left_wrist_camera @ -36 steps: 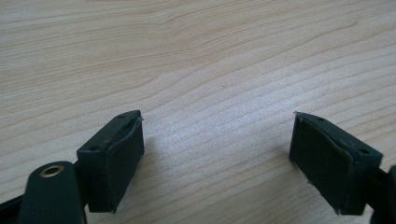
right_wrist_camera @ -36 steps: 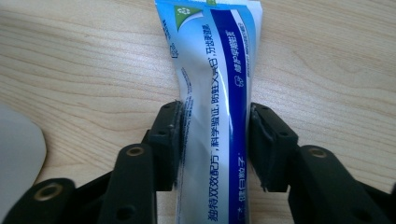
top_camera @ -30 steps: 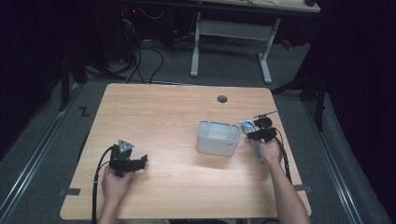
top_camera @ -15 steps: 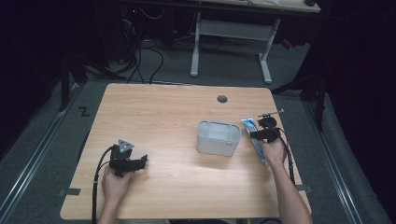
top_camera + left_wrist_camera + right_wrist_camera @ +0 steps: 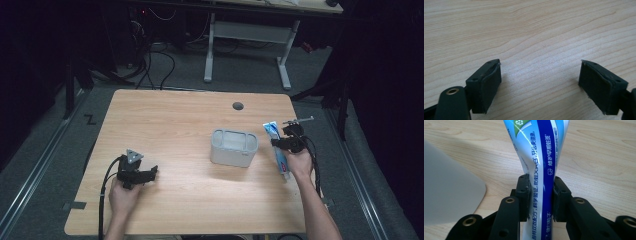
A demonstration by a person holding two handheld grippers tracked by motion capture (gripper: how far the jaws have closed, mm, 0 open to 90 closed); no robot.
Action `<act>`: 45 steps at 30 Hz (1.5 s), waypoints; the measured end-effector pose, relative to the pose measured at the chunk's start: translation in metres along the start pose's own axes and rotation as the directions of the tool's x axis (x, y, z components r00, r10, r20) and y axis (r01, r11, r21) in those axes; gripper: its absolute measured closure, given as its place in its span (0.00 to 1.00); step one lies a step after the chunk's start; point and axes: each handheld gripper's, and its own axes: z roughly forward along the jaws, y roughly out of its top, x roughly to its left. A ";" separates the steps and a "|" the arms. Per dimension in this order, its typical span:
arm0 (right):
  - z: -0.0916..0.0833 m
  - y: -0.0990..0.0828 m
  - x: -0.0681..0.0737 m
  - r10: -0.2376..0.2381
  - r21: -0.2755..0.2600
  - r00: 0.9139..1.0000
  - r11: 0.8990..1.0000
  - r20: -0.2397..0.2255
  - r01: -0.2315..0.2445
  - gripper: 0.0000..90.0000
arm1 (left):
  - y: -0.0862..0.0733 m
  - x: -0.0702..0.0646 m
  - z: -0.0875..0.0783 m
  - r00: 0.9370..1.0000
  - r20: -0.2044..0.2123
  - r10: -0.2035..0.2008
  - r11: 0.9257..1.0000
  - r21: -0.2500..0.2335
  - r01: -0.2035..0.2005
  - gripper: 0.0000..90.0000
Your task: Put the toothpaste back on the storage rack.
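Two fingers (image 5: 524, 195) pinching toothpaste tube (image 5: 541, 165), just beside grey bin (image 5: 234, 147).

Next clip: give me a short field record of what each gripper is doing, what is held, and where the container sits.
right gripper: shut on the toothpaste tube, pads pinching its middle
tube look: blue and white, printed text, squeezed in at the grip
left gripper: open, nothing between the pads, over bare wood
grey container: open top, on the table, left of the right gripper
table hole: far edge, beyond the container

Right claw (image 5: 541, 195) clamped tight; left claw (image 5: 541, 85) spread wide, apparently resting low.
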 end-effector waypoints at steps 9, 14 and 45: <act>-0.016 -0.003 -0.004 -0.009 -0.033 0.999 0.999 -0.039 0.007 0.80 | 0.000 0.000 0.000 1.000 -0.001 0.001 1.000 0.000 -0.001 0.21; -0.028 -0.006 -0.003 -0.011 -0.075 0.998 0.997 -0.054 0.006 0.80 | 0.000 0.000 0.000 1.000 -0.001 0.001 1.000 0.000 -0.001 0.21; -0.068 -0.013 0.020 -0.114 -0.220 0.990 0.971 -0.080 0.094 0.80 | 0.000 0.000 0.000 1.000 -0.003 0.002 1.000 0.001 -0.002 0.21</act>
